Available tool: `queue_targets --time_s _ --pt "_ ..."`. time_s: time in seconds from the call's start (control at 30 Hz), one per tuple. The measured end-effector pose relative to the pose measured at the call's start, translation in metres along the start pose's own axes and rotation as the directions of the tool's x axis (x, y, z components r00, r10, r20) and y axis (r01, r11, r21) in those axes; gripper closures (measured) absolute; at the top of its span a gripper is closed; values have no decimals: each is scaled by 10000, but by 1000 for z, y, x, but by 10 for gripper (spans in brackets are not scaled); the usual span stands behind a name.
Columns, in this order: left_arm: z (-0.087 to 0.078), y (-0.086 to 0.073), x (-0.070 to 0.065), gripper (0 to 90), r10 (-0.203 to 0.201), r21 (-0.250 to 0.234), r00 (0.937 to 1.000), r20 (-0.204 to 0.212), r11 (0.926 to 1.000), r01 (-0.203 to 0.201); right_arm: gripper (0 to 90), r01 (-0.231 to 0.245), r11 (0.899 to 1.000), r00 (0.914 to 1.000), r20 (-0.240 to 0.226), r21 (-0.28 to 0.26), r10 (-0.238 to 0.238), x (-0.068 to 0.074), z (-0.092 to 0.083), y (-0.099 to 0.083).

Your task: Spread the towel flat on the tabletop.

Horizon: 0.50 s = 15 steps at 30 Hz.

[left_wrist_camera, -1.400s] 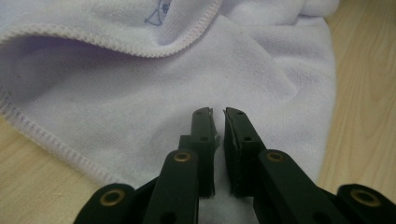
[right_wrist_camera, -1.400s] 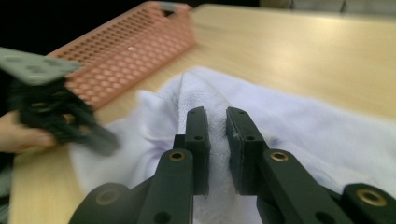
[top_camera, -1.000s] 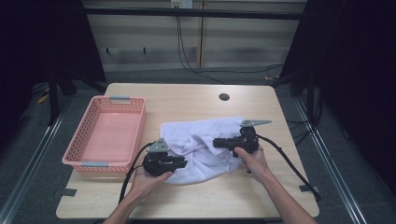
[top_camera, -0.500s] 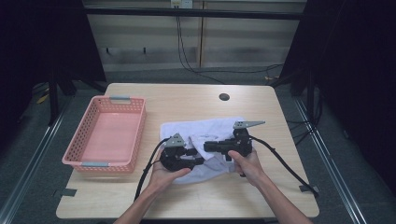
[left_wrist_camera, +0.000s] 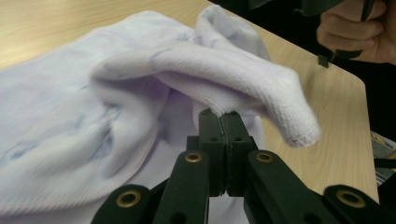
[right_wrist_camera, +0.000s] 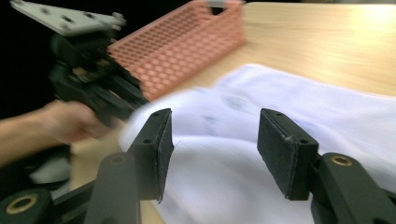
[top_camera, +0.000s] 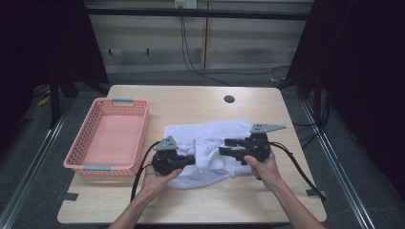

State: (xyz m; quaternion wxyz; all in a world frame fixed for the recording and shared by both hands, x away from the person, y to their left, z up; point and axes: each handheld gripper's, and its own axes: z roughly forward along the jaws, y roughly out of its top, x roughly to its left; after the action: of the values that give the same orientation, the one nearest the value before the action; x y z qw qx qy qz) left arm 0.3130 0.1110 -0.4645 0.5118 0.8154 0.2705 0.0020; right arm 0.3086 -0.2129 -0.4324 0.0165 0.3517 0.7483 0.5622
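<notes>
1. Pink basket [top_camera: 107,140] sat on the table's [top_camera: 191,100] left side, just beside the towel's left edge; nothing visible inside it. In the right gripper view the basket [right_wrist_camera: 187,42] showed beyond the cloth.
2. Small dark round hole [top_camera: 229,99] lay in the tabletop behind the towel, well apart from it.
3. Cables trailed from both grippers toward the table's near edge, off the cloth.
4. Nothing stood btwn the towel and the basket.
5. White towel [top_camera: 210,148] lay mid-table, nearer the front, bunched and creased, w/ faint bluish marks; in the left gripper view the towel [left_wrist_camera: 140,102] looked knit-textured, w/ a rolled fold raised off the rest.
6. Left gripper [left_wrist_camera: 225,122] had just been closing; jaws stood pressed together, pinching that raised fold at their tips. High view put the left gripper [top_camera: 191,160] at the towel's near-left part.
7. Right gripper [right_wrist_camera: 215,140] had just been opening; jaws stood wide apart, cloth beneath and beyond them, pads not pressing on it. High view put the right gripper [top_camera: 227,151] over the towel's right part, facing the left one.
</notes>
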Motion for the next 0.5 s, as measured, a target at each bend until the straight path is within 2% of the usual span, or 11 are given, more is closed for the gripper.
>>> queue_targets --time_s 0.07,0.1,0.17,0.23,0.3,0.37,0.4,0.47,0.5 --pt "-7 -3 5 889 -23 39 9999 -128 10000 24 476 -34 9999 9994 347 -121 39 -5 -17 -8" --pt "-9 -4 6 889 -168 -54 9997 -168 9998 167 492 74 9999 9978 660 -152 -63 -8 -28 -15" --pt "-14 -5 9 889 -246 -131 9994 -260 9996 243 519 68 10000 9945 1047 -3 -67 -13 -42 -25" --pt "-17 -6 9 889 -222 -28 9994 -272 9998 221 552 29 9999 9871 1603 166 -56 -21 -58 -38" --pt "-17 -8 10 888 -283 40 9990 -341 9996 285 557 24 9989 9807 1951 470 -115 -26 -70 -54" --pt "-17 -9 11 889 -244 104 9989 -393 9996 248 558 26 9960 9783 2062 889 -210 -30 -74 -66" --pt "-17 -10 11 889 -283 116 9991 -325 9995 287 555 124 9942 9731 2273 1070 -367 -31 -75 -71" --pt "-18 -10 11 889 -262 156 9991 -327 9995 267 540 44 9910 9700 2402 1341 -368 -36 -75 -80" --pt "-18 -10 12 889 -242 184 9992 -331 9995 248 525 85 9885 9656 2556 1510 -473 -38 -73 -82"
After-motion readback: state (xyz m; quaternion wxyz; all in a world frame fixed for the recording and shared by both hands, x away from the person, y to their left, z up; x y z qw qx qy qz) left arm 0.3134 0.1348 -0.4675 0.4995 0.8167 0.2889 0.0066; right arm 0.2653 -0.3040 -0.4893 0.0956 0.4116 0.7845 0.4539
